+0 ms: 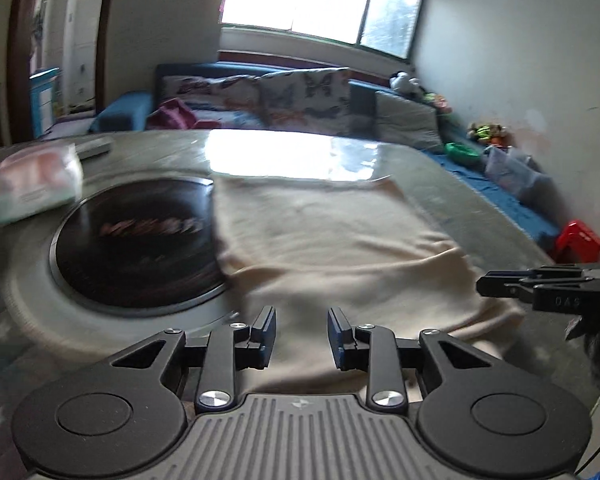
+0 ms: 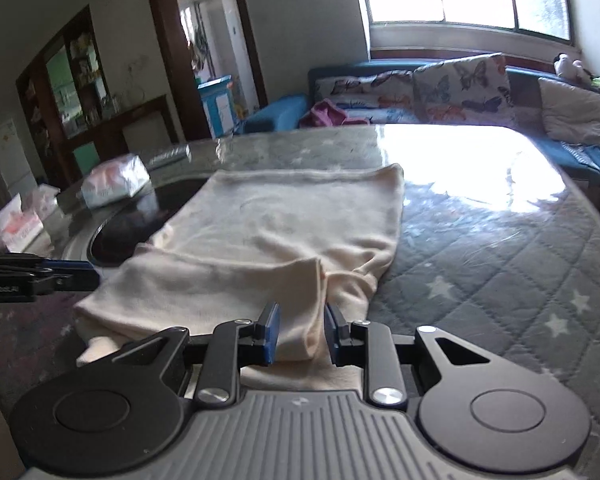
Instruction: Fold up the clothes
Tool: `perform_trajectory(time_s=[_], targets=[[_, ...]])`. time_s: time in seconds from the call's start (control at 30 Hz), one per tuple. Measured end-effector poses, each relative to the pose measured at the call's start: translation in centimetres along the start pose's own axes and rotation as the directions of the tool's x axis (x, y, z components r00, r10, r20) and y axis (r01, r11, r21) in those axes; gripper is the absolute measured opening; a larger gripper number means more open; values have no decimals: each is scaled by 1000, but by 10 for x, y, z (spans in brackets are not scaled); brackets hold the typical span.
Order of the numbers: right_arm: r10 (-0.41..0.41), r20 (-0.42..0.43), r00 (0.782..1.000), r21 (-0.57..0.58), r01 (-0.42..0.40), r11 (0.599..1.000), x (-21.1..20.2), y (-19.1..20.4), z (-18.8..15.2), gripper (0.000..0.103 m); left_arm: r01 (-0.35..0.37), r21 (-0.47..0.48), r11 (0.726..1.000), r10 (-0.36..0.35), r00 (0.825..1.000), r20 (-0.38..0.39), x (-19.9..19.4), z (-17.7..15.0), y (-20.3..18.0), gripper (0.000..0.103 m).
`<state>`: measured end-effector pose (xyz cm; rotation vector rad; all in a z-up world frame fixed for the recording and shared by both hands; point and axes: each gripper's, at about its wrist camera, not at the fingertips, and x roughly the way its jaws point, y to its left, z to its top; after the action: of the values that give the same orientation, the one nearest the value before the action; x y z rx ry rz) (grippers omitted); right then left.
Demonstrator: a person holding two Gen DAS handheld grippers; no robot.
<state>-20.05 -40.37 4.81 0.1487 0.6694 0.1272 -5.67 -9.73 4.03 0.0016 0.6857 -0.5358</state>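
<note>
A cream garment (image 1: 332, 240) lies partly folded on the padded table, its near edge doubled over; it also shows in the right wrist view (image 2: 284, 232). My left gripper (image 1: 302, 338) is open and empty, just above the garment's near edge. My right gripper (image 2: 300, 334) is open, its jaws standing to either side of the folded near corner without closing on it. The right gripper's fingers (image 1: 540, 286) show at the right edge of the left wrist view. The left gripper's fingers (image 2: 40, 276) show at the left edge of the right wrist view.
The table has a grey quilted star-pattern cover (image 2: 500, 280) under clear plastic. A round black inset plate (image 1: 140, 240) lies left of the garment. A tissue pack (image 1: 36, 184) and a remote (image 1: 96, 148) sit at the far left. A sofa with butterfly cushions (image 2: 440, 88) stands behind.
</note>
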Motion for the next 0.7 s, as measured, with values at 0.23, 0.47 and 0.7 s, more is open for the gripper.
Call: perform_trajectory(time_s=[0.23,0.47,0.7], targets=[[-39,-33,999,-22,38,999,8,10,-5,5,-16,9,1000,16,1000,-18,0,-11,11,31],[-67,-8,998,-27,67,997,-10,17,3,4,-3,45,999,5,999,-38,6,-9,14,31],[-116,-2,993,-71,115,991,-11,18,6,11,12,72,997,-12,1000,3,4,11,10,30]])
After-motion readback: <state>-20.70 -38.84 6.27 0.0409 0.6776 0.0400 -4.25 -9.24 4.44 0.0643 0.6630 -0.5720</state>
